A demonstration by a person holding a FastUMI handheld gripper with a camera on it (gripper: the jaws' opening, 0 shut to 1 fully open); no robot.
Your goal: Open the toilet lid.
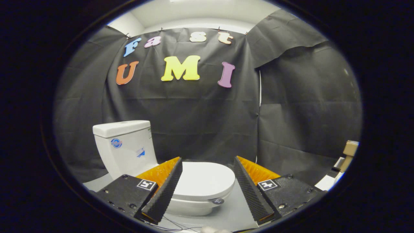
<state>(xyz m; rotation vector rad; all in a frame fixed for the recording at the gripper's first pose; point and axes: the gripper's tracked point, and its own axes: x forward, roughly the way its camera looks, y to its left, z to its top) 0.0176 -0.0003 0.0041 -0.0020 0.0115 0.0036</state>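
Gripper (pixel 208 165) held wide apart, nothing between its two ridged fingers (pixel 165 191). Toilet lid (pixel 204 179) seen just ahead, in the gap between the fingers, lying flat and closed on the bowl. White tank (pixel 124 145) standing upright behind the lid, beyond the left finger. Small dark tab (pixel 217 201) attached at the front edge of the lid. Cardboard box (pixel 350 149) placed far off beyond the right finger.
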